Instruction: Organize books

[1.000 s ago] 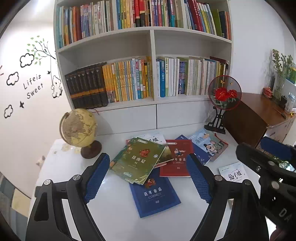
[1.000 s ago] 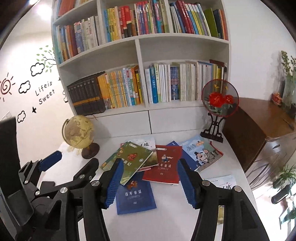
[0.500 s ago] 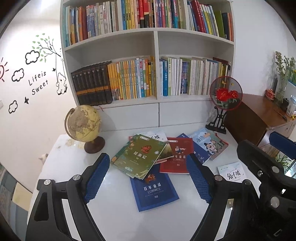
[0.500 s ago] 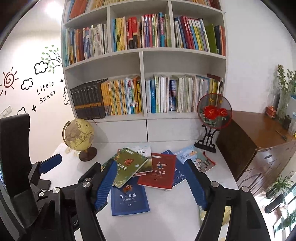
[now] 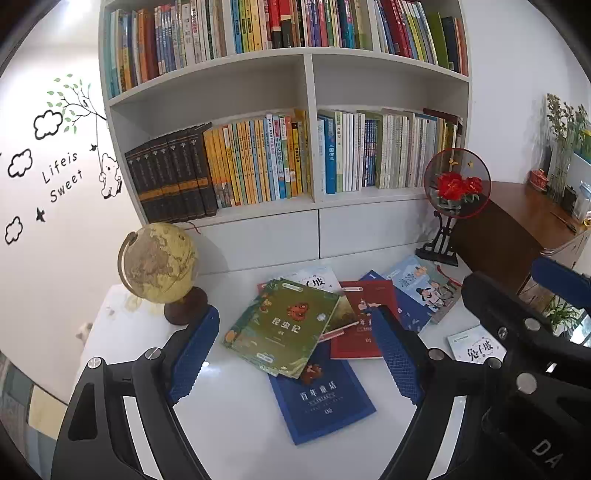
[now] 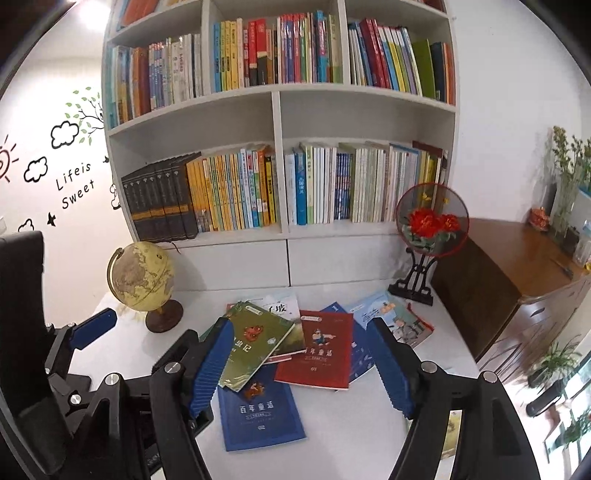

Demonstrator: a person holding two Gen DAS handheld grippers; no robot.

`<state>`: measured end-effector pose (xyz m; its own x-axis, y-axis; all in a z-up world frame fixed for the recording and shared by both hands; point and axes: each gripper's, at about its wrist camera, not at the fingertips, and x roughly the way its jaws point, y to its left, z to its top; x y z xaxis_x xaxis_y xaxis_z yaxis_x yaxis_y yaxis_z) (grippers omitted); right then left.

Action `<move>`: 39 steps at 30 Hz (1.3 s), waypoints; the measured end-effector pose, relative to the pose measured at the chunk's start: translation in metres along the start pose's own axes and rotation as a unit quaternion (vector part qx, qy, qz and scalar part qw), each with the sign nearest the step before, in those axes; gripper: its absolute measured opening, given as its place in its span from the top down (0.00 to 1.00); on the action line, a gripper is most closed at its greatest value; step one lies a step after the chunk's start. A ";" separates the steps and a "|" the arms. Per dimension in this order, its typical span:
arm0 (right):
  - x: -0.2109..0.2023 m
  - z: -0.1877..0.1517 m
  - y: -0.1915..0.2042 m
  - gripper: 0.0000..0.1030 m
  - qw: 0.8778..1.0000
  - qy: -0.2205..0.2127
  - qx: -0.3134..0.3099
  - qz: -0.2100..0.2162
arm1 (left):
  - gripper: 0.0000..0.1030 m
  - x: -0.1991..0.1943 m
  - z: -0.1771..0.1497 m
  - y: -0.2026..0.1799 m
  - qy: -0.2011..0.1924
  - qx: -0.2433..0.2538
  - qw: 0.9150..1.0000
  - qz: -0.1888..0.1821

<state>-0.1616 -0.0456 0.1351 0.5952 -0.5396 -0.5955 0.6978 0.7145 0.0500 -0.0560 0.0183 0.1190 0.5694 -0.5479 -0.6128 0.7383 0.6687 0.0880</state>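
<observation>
The counter (image 5: 229, 424) carries a loose pile of books (image 5: 321, 332) below the full bookshelf (image 5: 310, 70). Judging by the overlap, start with the green book (image 5: 284, 325) on top, sliding one finger under its free edge so the blue book (image 5: 321, 398) beneath stays put. The left hand-held gripper (image 5: 295, 360) hangs wide open above the pile, empty. The right hand-held gripper (image 6: 301, 369), whose jaws have just been opening, holds nothing either.

Light: bright, even room light
Glare: lamp hotspot on the wall (image 6: 86, 20), upper left of the right view; soft sheen on the worktop (image 5: 236, 424)
Shadows: faint
Distortion: fisheye bends the shelf (image 5: 288, 62); dark corners
Blur: right edge of the right view smeared
</observation>
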 end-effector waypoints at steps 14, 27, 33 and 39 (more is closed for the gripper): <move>0.030 0.012 0.007 0.29 0.999 0.019 0.011 -0.025 | 0.19 0.038 0.014 0.011 0.019 0.005 0.999 -0.029; 0.054 0.012 0.015 0.29 0.999 0.032 0.006 -0.021 | 0.19 0.059 0.013 0.019 0.033 0.005 0.999 -0.030; 0.086 0.005 0.029 0.29 0.998 0.056 0.002 -0.002 | 0.19 0.090 0.005 0.030 0.059 0.006 0.998 -0.021; 0.115 0.002 0.048 0.29 0.998 0.066 -0.014 0.018 | 0.19 0.119 -0.002 0.051 0.082 -0.015 0.996 -0.010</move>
<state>-0.0589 -0.0744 0.0702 0.5601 -0.4513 -0.6947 0.6649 0.7451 0.0519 0.0486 -0.0119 0.0485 0.4860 -0.4730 -0.7349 0.7366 0.6743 0.0532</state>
